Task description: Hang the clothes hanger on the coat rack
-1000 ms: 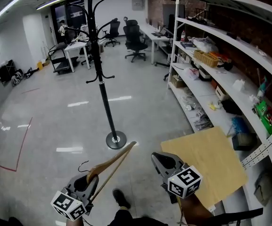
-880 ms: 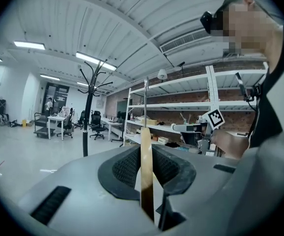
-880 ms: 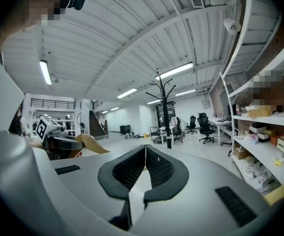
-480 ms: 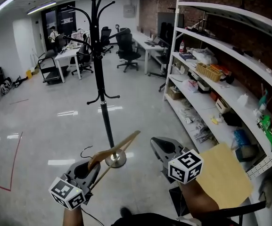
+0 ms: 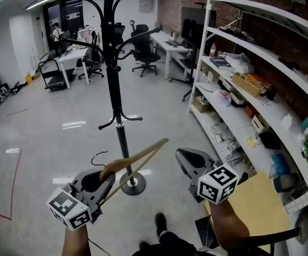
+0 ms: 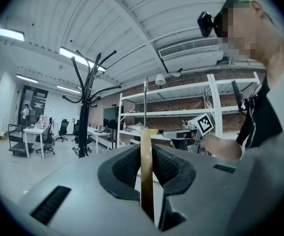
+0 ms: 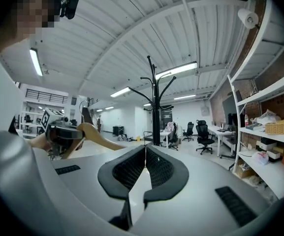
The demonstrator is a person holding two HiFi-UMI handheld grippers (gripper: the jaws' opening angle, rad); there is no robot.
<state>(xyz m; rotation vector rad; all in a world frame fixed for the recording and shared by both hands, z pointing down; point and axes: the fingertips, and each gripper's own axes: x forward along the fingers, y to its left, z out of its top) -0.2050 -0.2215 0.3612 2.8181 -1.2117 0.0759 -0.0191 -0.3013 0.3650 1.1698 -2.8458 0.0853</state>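
Left gripper (image 5: pixel 107 177) tight on wooden hanger (image 5: pixel 140 156), right gripper (image 5: pixel 182 158) closed empty, coat rack (image 5: pixel 113 79) top cut off.

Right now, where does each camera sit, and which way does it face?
Head view: on the person's head, facing forward and down at the coat rack and floor; shows the person's forearms, the left gripper holding the hanger, the right gripper.
Left gripper view: on the left gripper, facing along its jaws, shut on the hanger; shows the person's torso.
Right gripper view: on the right gripper, facing along its closed, empty jaws; shows the person's left hand.
Shared: both gripper views see the coat rack ahead.
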